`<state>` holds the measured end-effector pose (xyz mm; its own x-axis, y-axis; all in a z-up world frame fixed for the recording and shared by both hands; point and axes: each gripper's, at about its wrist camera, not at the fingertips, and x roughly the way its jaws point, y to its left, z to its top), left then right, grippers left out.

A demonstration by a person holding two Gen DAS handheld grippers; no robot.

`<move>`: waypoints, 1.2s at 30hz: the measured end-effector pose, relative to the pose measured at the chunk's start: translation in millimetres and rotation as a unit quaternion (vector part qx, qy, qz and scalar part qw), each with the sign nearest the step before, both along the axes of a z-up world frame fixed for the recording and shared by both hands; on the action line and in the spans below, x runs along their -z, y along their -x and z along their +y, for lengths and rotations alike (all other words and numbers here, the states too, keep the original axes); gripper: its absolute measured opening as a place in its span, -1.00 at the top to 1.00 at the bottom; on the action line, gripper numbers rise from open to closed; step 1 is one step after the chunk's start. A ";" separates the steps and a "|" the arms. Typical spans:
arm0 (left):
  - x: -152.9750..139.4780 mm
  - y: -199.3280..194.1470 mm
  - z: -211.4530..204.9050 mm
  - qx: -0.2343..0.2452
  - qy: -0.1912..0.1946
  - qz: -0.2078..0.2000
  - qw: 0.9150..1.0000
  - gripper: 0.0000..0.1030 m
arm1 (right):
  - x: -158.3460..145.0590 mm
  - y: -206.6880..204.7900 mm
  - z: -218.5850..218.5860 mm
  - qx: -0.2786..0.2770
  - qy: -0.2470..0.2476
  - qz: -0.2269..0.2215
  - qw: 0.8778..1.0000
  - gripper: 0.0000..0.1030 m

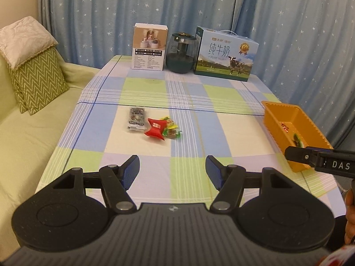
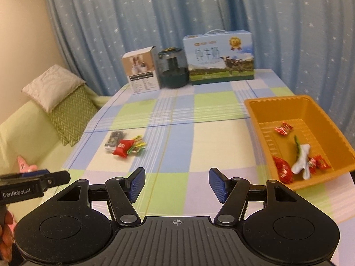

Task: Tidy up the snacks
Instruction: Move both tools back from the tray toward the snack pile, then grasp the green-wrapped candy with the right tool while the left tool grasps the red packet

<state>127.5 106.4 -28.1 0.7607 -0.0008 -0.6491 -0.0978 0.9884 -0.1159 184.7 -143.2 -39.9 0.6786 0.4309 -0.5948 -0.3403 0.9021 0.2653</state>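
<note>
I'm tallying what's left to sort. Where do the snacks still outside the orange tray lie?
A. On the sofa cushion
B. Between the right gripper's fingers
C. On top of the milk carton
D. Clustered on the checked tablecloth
D: the red packet and its neighbours lie clustered on the checked tablecloth.

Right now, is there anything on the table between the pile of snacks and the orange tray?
No. Between the snack pile and the orange tray there is only bare checked tablecloth; the right wrist view shows it best.
</note>
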 end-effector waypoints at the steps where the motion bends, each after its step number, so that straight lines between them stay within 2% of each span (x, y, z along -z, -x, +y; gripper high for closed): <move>1: 1.7 -4.3 2.7 0.000 0.000 0.001 1.000 -0.21 | 2.1 -4.1 4.3 -0.008 0.003 -0.002 1.000 -0.24; 14: 42.0 -75.0 38.1 0.011 -0.036 0.029 0.999 -0.20 | 55.2 -78.3 69.6 -0.124 0.022 -0.012 0.992 -0.23; 20: 68.8 -109.0 50.0 0.017 -0.044 0.040 0.998 -0.19 | 83.7 -115.6 100.9 -0.177 0.053 -0.017 0.983 -0.23; 26: 84.8 -132.1 64.0 0.006 -0.021 0.044 0.999 -0.17 | 104.6 -146.4 128.8 -0.226 0.077 -0.032 0.971 -0.23; 28: 86.3 -137.8 65.2 0.003 -0.023 0.043 0.999 -0.09 | 113.0 -154.7 137.5 -0.241 0.083 -0.035 0.966 -0.18; 30: 87.2 -144.8 67.1 0.002 -0.021 0.043 0.999 -0.09 | 119.3 -161.5 145.5 -0.254 0.085 -0.036 0.963 -0.02; 34: 89.9 -155.3 74.6 -0.002 -0.017 0.043 0.999 -0.08 | 127.9 -170.1 158.7 -0.273 0.095 -0.045 0.956 0.03; 36: 91.3 -159.1 78.1 -0.005 -0.015 0.042 0.999 -0.07 | 132.6 -173.6 163.6 -0.277 0.101 -0.046 0.954 0.17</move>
